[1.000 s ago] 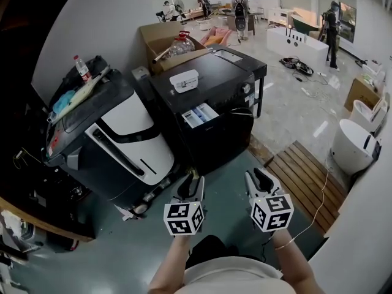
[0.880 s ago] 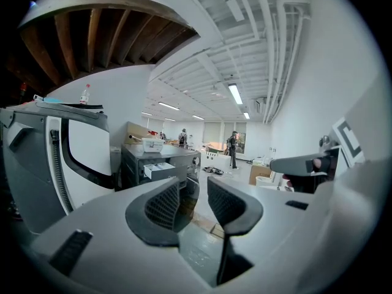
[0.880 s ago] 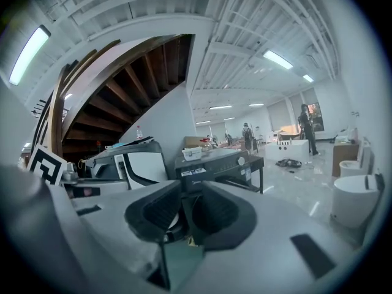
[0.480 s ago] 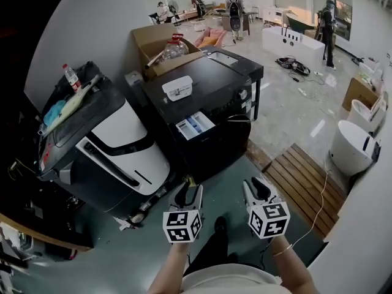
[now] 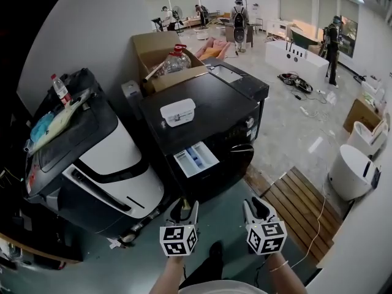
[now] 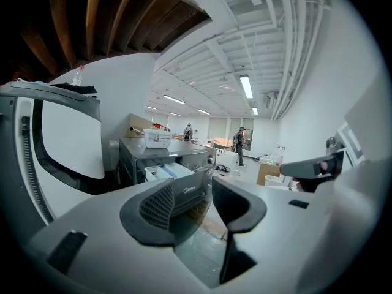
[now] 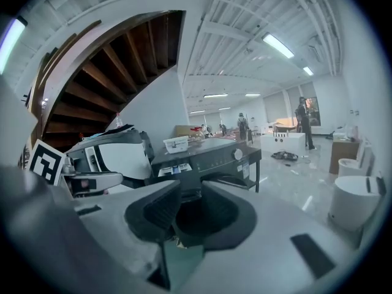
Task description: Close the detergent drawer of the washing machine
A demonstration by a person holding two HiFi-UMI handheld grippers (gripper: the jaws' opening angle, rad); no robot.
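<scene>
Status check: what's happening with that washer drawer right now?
Left gripper empty, fingers opening. Right gripper open, empty. Detergent drawer pulled out, untouched. Nothing blocking.

Person's wearing a white top [image 5: 225, 286], showing at the bottom middle of the head view. The left gripper [image 5: 184, 208] and right gripper [image 5: 256, 207] are both looking pale grey, each carrying a white cube [image 5: 179, 239] with black square markers. Black ribbed pads [image 6: 156, 207] are lining the 2 jaws. Left one's jaws are opening, nothing between them.
</scene>
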